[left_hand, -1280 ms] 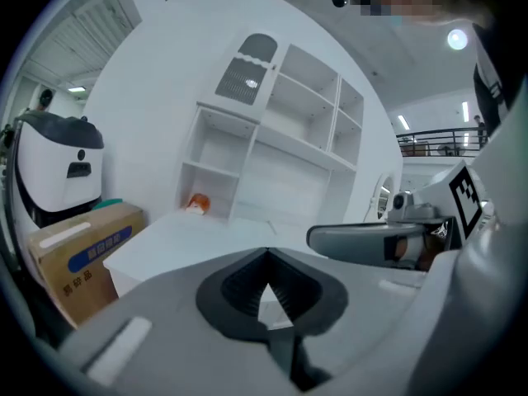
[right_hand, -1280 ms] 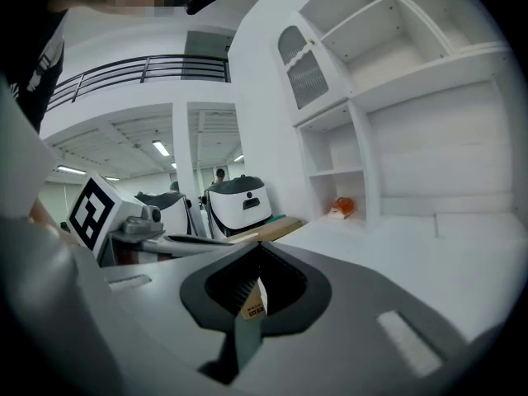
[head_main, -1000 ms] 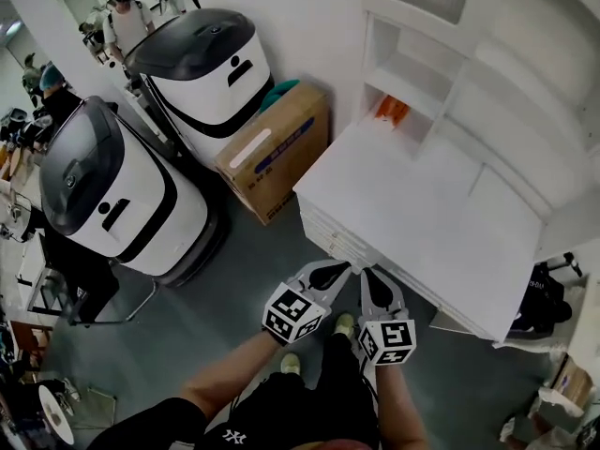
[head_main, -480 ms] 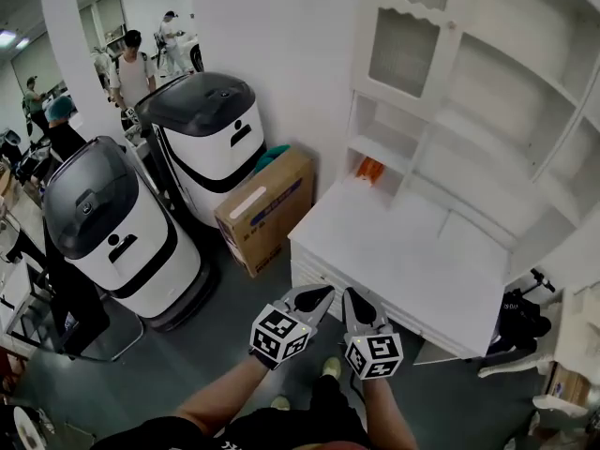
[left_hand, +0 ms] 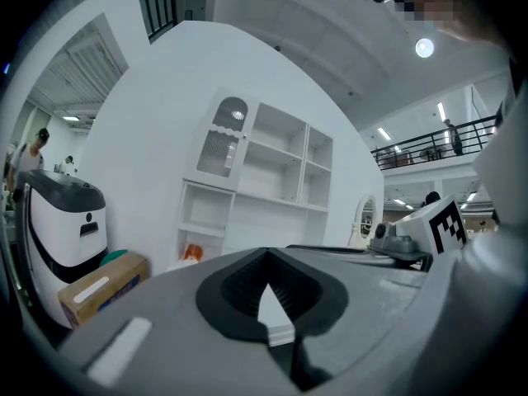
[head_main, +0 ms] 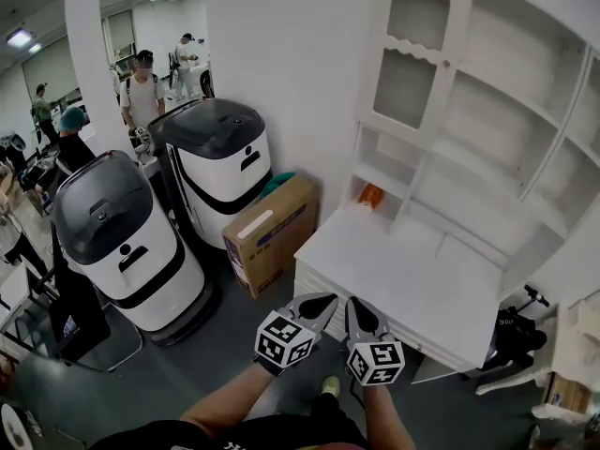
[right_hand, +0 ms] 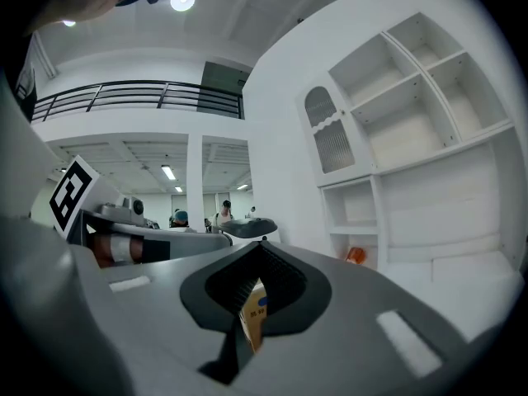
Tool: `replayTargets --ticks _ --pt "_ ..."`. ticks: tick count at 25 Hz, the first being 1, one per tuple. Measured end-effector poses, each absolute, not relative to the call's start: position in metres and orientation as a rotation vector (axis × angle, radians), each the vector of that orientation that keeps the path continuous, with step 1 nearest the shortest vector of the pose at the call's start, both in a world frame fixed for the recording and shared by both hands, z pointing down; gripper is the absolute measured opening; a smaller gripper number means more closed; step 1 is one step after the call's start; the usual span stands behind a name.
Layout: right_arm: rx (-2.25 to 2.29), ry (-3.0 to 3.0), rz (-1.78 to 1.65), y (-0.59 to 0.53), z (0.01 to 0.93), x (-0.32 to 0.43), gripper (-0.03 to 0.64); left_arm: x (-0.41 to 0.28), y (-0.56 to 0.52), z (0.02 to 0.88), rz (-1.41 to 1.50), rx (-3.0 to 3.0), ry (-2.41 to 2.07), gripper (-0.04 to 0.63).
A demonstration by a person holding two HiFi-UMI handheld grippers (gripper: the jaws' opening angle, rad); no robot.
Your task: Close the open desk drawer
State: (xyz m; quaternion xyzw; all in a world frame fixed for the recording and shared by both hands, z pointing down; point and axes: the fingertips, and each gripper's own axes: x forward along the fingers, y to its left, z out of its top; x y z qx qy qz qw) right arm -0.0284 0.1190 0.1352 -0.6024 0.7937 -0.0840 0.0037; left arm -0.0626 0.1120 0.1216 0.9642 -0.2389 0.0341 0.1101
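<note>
Head view: left tool point(head_main: 321, 302) beside right tool point(head_main: 357, 307); jaws together; facing desk point(head_main: 412, 279).

No legible text anywhere — blue print on cardboard box point(head_main: 272, 237) too small, blurred to read.

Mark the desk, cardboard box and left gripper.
desk point(head_main: 422, 275), head view, bare white top.
cardboard box point(head_main: 272, 232), head view, middle of the box.
left gripper point(head_main: 325, 300), head view, at the jaw tips.
</note>
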Motion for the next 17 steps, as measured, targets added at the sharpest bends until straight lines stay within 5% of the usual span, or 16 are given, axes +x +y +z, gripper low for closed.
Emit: replayTargets --ticks 17 --pt "-1.873 2.482 -0.251 0.128 0.127 -0.044 0.021 -0.079 0.119 0.115 0.074 2.842 -0.732 0.002"
